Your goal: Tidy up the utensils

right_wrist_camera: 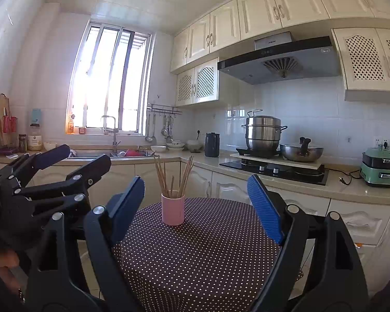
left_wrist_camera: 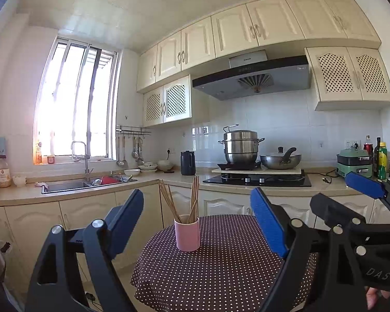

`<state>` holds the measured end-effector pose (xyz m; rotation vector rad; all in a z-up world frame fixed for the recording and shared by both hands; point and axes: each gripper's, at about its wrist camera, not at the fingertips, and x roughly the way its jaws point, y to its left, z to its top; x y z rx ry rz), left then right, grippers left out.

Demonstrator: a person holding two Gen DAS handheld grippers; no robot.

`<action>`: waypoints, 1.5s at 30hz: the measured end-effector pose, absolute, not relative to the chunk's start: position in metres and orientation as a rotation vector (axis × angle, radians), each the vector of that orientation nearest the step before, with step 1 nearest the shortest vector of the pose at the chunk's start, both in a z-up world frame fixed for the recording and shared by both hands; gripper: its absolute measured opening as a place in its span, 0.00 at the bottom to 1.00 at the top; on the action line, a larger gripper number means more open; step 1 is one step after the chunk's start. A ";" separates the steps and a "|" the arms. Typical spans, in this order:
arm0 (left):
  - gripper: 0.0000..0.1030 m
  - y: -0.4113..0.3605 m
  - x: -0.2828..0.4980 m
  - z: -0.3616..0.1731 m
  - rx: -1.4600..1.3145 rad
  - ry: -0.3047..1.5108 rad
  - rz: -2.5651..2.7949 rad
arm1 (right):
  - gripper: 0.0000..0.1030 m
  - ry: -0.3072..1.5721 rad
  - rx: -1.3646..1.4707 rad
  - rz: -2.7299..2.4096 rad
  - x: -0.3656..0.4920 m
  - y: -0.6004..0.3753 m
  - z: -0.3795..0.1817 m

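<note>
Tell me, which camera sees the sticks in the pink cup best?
The left wrist view: the chopsticks and pink cup look bigger and sit near the middle, between the open left gripper fingers. The right wrist view shows the same cup, smaller, with the sticks fanned against the cabinets.

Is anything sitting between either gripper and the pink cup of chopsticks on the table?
Nothing visible. The left gripper and right gripper are both open and empty, and only bare dotted tablecloth lies between them and the pink cup. The chopsticks stand upright in it, splayed outward.
</note>
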<state>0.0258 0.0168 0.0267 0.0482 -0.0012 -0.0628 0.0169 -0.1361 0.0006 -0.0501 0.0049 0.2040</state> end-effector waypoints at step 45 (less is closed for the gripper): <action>0.80 0.020 0.024 0.026 0.054 -0.009 -0.059 | 0.78 0.008 -0.052 0.205 0.015 -0.134 0.000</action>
